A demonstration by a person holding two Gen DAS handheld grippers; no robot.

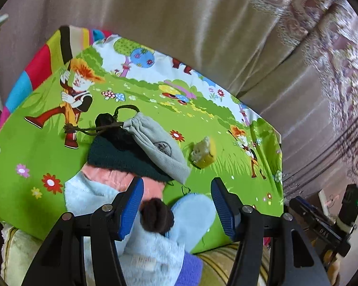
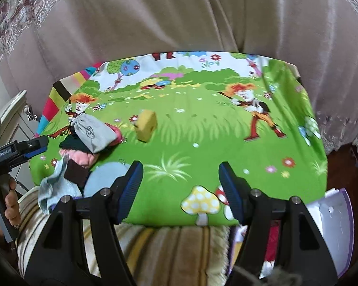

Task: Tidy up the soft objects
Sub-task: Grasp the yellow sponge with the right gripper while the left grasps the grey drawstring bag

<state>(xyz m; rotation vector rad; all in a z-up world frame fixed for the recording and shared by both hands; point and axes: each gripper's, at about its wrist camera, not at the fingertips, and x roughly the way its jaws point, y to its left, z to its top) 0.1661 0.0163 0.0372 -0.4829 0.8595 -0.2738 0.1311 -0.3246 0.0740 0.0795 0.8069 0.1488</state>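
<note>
A bright green cartoon-print cloth (image 2: 202, 138) with mushrooms, flowers and orange-haired figures covers the counter, and pale shiny curtains (image 2: 155, 19) hang behind it. The soft things sit in a heap on the left part of the cloth. On top lies a grey drawstring pouch (image 1: 157, 145) with a round dark mark on it, and it rests on a dark green knitted piece (image 1: 121, 157). Under that is something pink and soft (image 1: 112, 176), and nearest the camera are fluffy light blue pieces (image 1: 90, 195) with a dark brown fuzzy bit (image 1: 157, 217) lying on them. A yellow sponge block (image 2: 146, 125) with a rough grey-white side sits alone on the cloth, a little to the right of the heap and not touching it. The left tool (image 1: 176, 205) hangs just over the fluffy blue pieces with its blue pads spread apart — the brown bit and some blue fluff show between them, but the pads are not squeezing anything. The right tool (image 2: 180, 188) is over the bare green cloth near the front edge, also spread wide with nothing between its pads. In the right wrist view, a hand (image 2: 2, 205) grips the handle of the left tool at the far left. A striped yellowish fuzzy blanket (image 2: 169, 250) lies below the front edge of the cloth.
</note>
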